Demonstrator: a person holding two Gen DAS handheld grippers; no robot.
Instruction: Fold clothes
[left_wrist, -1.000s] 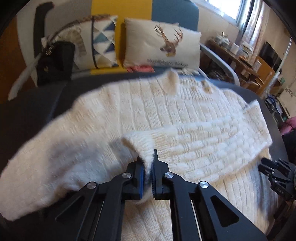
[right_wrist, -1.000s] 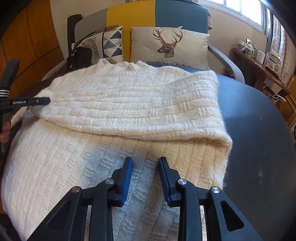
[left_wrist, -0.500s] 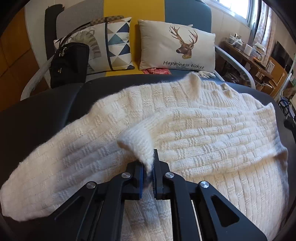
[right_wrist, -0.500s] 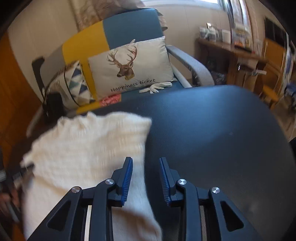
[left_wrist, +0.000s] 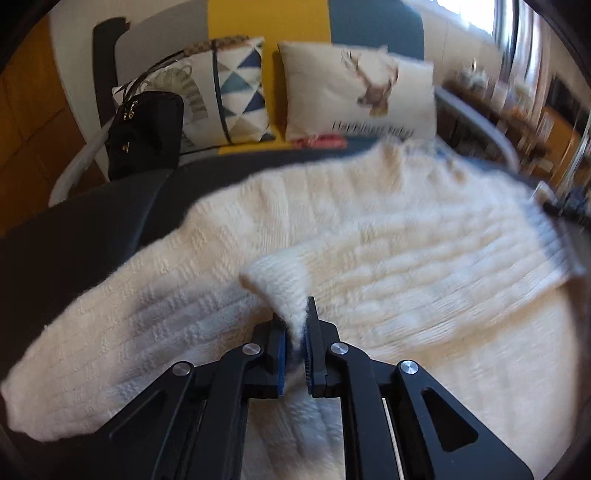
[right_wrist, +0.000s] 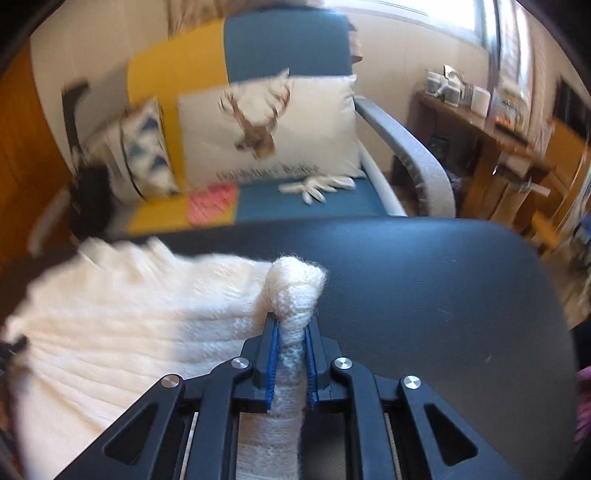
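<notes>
Cream sweater (left_wrist: 369, 258) lies across the dark tabletop (right_wrist: 424, 280), mid-frame; left gripper (left_wrist: 295, 332) pinches a bunched fold tightly; right gripper (right_wrist: 291, 332) is closing on the sweater's edge, fabric pressed between its fingers (right_wrist: 272, 354).

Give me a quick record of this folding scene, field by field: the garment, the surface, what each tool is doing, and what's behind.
garment: cream knit sweater, spread out and partly folded over itself
surface: dark table
left tool: shut on a bunched fold of the sweater
right tool: closing, with the sweater's edge between its pads
behind: sofa with deer cushion, triangle-pattern cushion, black bag
image quality: motion blur in both views
</notes>
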